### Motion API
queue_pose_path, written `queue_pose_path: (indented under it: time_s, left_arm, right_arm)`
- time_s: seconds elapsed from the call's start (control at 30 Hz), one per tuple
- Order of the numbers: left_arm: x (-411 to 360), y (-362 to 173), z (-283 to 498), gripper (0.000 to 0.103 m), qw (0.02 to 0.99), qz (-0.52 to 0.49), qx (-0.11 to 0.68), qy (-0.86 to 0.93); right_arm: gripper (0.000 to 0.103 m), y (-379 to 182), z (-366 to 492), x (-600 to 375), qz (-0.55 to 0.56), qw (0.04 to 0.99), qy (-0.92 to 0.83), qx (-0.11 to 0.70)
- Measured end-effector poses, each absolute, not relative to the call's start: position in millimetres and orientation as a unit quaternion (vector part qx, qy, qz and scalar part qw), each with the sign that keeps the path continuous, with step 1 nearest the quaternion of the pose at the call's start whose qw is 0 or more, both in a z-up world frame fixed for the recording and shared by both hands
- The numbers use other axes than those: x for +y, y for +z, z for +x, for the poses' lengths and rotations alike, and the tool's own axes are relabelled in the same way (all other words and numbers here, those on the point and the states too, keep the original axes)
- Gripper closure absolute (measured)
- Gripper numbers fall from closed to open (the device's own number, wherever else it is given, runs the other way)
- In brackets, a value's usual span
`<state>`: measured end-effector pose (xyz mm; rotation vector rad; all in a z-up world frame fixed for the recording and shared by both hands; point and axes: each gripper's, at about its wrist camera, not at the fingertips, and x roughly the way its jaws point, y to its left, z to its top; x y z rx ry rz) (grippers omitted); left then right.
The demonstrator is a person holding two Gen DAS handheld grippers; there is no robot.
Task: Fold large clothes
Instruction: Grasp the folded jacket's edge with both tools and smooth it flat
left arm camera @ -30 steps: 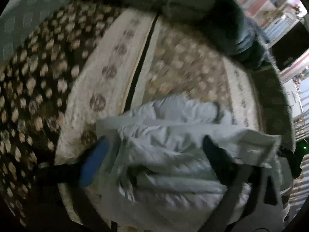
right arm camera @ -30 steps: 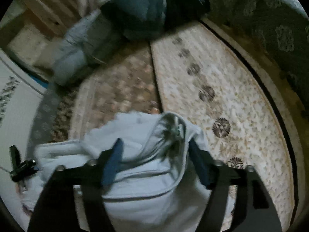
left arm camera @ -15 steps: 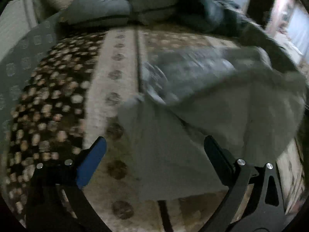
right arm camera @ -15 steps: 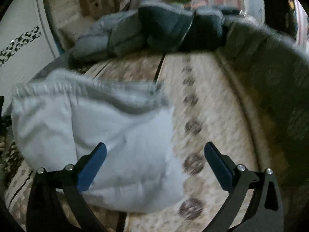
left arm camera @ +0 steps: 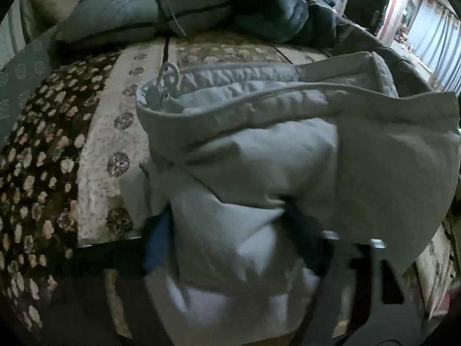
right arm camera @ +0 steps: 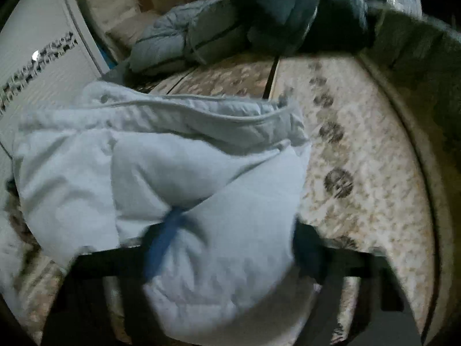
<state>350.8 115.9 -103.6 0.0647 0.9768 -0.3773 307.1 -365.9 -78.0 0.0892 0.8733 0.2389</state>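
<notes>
A large pale grey-blue padded garment (left arm camera: 259,150) with an elastic hem and a drawstring loop fills the middle of the left wrist view. It also fills the right wrist view (right arm camera: 161,158). My left gripper (left arm camera: 230,236) has bunched cloth between its blue and dark fingers, which stand fairly close together. My right gripper (right arm camera: 230,239) likewise has cloth bulging between its fingers. The cloth hides much of both pairs of fingers.
The garment hangs over a patterned beige and brown rug (left arm camera: 95,155), also seen in the right wrist view (right arm camera: 360,158). Folded grey-blue quilts and dark blankets (left arm camera: 178,8) lie at the far end. A white panel (right arm camera: 37,66) stands at the left.
Half a second ago both grippers were wide open behind the garment. Now both have closed in on the cloth, and the garment sits bunched between the fingers.
</notes>
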Motion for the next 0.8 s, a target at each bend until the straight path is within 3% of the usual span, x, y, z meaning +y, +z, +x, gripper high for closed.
queue_pose_path:
  time_s: [0.1, 0.17, 0.23, 0.3, 0.4, 0.47, 0.6, 0.73, 0.8]
  left_arm:
    - [110.8, -92.5, 340.5, 0.070, 0.870, 0.041, 0.464, -0.164]
    - [109.7, -76.8, 333.0, 0.084, 0.877, 0.048, 0.454, -0.152]
    - [106.7, -56.6, 328.8, 0.086, 0.885, 0.059, 0.437, -0.149]
    - [108.4, -38.2, 334.7, 0.087, 0.895, 0.068, 0.419, -0.137]
    - [129.9, -29.3, 367.6, 0.087, 0.898, 0.033, 0.425, -0.105]
    - [158.8, -46.3, 403.1, 0.087, 0.885, -0.015, 0.458, -0.075]
    - [176.5, -104.0, 427.8, 0.083, 0.848, -0.045, 0.526, -0.055]
    - [166.3, -105.0, 424.0, 0.077, 0.845, -0.025, 0.532, -0.039]
    - [172.6, -99.5, 427.1, 0.069, 0.834, -0.046, 0.549, -0.033]
  right_arm:
    - [0.083, -63.4, 296.7, -349.6, -0.005, 0.912, 0.095, 0.400]
    - [0.088, -40.9, 288.1, -331.9, -0.049, 0.924, 0.088, 0.368]
    - [0.089, -13.7, 283.7, -315.1, -0.086, 0.936, 0.086, 0.330]
    - [0.090, 15.9, 292.4, -297.6, -0.119, 0.948, 0.076, 0.286]
    - [0.090, 29.9, 337.8, -305.2, -0.091, 0.954, 0.036, 0.283]
    - [0.090, 14.4, 377.4, -328.9, -0.031, 0.946, 0.000, 0.322]
    - [0.089, -78.7, 434.0, -352.4, 0.030, 0.876, -0.037, 0.480]
    - [0.086, -90.9, 421.5, -370.8, 0.092, 0.867, -0.040, 0.488]
    - [0.078, -82.9, 415.6, -381.1, 0.109, 0.858, -0.036, 0.500]
